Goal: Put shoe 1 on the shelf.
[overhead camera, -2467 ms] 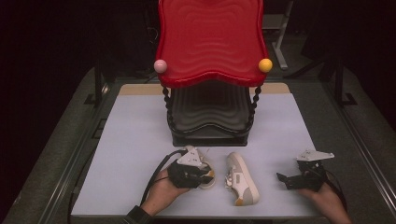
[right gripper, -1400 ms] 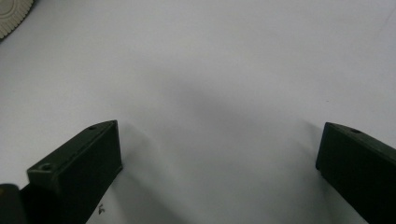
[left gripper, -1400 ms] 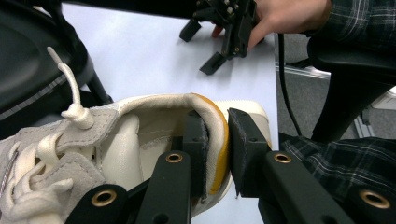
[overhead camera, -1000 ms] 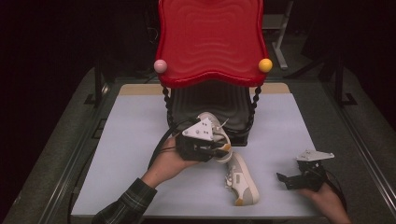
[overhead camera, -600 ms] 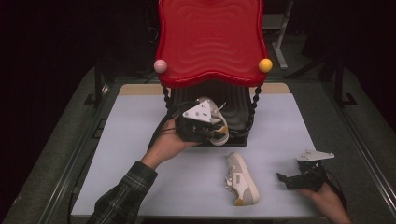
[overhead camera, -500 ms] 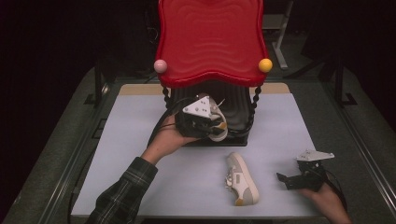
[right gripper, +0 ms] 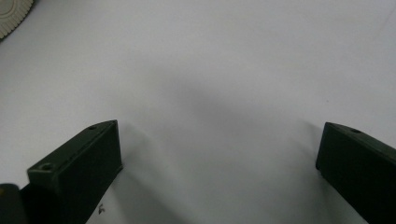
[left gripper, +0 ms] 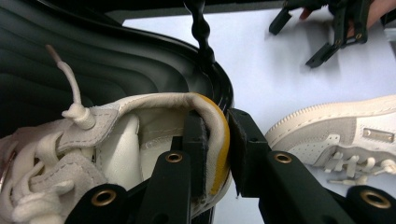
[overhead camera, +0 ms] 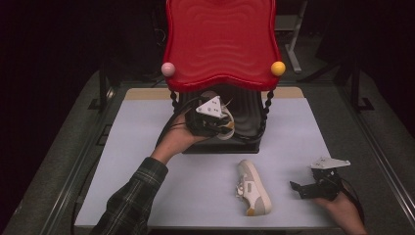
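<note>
While clamped on the heel collar, the left hand-held gripper (left gripper: 212,154) holds a white sneaker (left gripper: 107,154) at the black shelf (left gripper: 140,70) rim.
Red top tier (overhead camera: 221,39) hides the toe; second sneaker (overhead camera: 254,188) lies on open desk (overhead camera: 147,186); right hand-held gripper (right gripper: 219,154) wide apart.

The shoe (left gripper: 140,140) in the left gripper (left gripper: 215,154) looks like soft cream leather with suede-ish patches and woven cotton laces. The black shelf (left gripper: 116,60) is ribbed, semi-glossy plastic, and the red top (overhead camera: 221,39) is shiny wavy plastic. The table (overhead camera: 147,196) is matt and smooth, and the gripper jaws are matt black with brass-looking rivets.
</note>
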